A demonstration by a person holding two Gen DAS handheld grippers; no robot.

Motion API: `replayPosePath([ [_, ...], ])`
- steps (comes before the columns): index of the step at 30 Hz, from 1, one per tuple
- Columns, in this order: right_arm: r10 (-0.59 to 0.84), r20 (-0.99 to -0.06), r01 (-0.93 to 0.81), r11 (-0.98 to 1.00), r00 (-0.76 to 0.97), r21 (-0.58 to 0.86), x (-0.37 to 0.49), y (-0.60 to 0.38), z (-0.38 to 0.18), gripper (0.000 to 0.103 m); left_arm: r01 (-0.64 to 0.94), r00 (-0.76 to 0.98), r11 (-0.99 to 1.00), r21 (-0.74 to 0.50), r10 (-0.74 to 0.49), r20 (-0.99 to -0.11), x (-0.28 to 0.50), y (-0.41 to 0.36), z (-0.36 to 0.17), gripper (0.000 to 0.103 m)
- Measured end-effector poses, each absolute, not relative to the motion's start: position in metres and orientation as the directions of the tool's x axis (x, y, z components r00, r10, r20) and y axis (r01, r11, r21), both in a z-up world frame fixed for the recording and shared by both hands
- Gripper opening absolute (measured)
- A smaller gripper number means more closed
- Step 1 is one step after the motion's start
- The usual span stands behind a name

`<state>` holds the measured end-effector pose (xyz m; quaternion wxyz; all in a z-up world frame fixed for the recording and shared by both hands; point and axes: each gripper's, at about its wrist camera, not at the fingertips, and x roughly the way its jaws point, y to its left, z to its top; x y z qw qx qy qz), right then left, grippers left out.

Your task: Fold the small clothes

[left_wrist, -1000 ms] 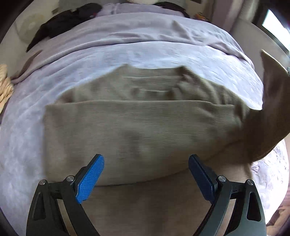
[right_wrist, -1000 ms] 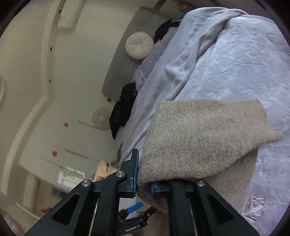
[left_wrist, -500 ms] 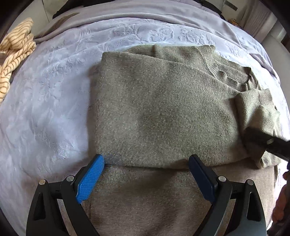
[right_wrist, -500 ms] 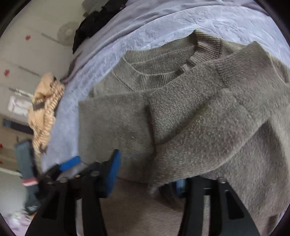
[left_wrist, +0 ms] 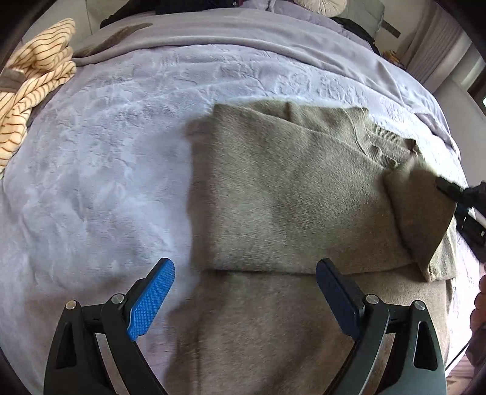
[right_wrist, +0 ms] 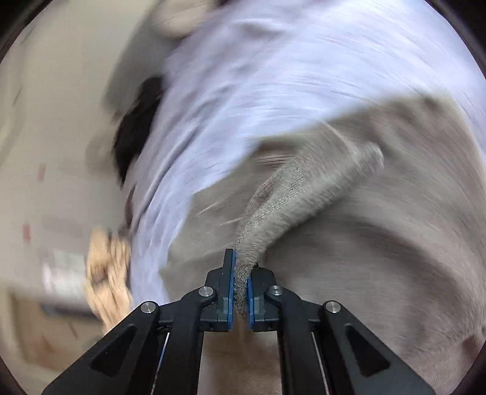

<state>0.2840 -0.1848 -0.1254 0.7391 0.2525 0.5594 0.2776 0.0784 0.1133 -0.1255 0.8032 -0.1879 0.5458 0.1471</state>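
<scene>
A lavender embossed bedspread [left_wrist: 100, 170] is covering the bed, and the olive-brown knit sweater [left_wrist: 288, 194] is lying on it, partly folded, right of the bed's middle. A cream striped garment [left_wrist: 30, 88] is sitting bunched at the bed's far left edge — dark clothing [left_wrist: 355, 27] and a round cushion [left_wrist: 322, 4] are lying at the far end. The left gripper [left_wrist: 244, 296] is hovering over the sweater's near part, its blue pads spread wide with nothing between them. The right gripper [right_wrist: 241, 291] is pinching a fold of the sweater — its view is badly blurred, with pale walls showing at the left.
</scene>
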Motion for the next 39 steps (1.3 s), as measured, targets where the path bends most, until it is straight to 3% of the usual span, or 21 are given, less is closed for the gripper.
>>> replayPosePath([
  [5,0.608,-0.785,-0.562,0.693,0.117,0.453,0.242,-0.078,-0.103,0.01,-0.469,0.36,0.873,-0.135,0.049,-0.932,0.063,0.126,-0.124,0.095],
  [8,0.494,-0.867,-0.703,0.64,0.065,0.312,0.213,-0.034,-0.124,0.013,-0.509,0.354,0.849,-0.142,0.056,-0.934,0.05,0.14,-0.126,0.095],
  [11,0.382,-0.923,-0.758,0.614,0.042,0.22,0.195,-0.013,-0.146,0.023,-0.538,0.343,0.831,-0.14,0.064,-0.937,0.042,0.152,-0.127,0.095],
  [14,0.395,-0.918,-0.758,0.608,0.031,0.236,0.185,-0.02,-0.142,0.042,-0.554,0.34,0.821,-0.138,0.072,-0.938,0.035,0.161,-0.124,0.095],
  [21,0.495,-0.869,-0.537,0.731,-0.009,0.422,0.198,-0.096,-0.12,0.046,-0.522,0.371,0.838,-0.158,0.057,-0.927,0.048,0.157,-0.107,0.095],
  [26,0.551,-0.829,-0.047,0.834,0.091,0.549,0.215,-0.233,-0.14,0.046,-0.455,0.36,0.877,-0.152,0.025,-0.933,0.081,0.131,-0.111,0.095],
  [30,0.581,-0.792,0.243,0.754,0.185,0.61,0.215,-0.31,-0.163,0.046,-0.423,0.353,0.893,-0.153,0.007,-0.936,0.104,0.112,-0.117,0.095],
  [33,0.645,-0.716,0.329,0.638,0.267,0.697,0.22,-0.335,-0.179,0.046,-0.404,0.312,0.907,-0.12,0.014,-0.95,0.121,0.098,-0.132,0.095],
  [35,0.678,-0.671,0.338,0.582,0.301,0.74,0.227,-0.339,-0.184,0.033,-0.401,0.287,0.912,-0.09,0.032,-0.958,0.125,0.092,-0.139,0.095],
  [36,0.685,-0.655,0.335,0.565,0.318,0.754,0.229,-0.342,-0.183,0.013,-0.399,0.281,0.914,-0.076,0.043,-0.959,0.125,0.089,-0.141,0.095],
  [39,0.671,-0.645,0.28,0.582,0.365,0.764,0.233,-0.347,-0.169,0.009,-0.386,0.281,0.92,-0.063,0.052,-0.958,0.125,0.083,-0.142,0.095],
])
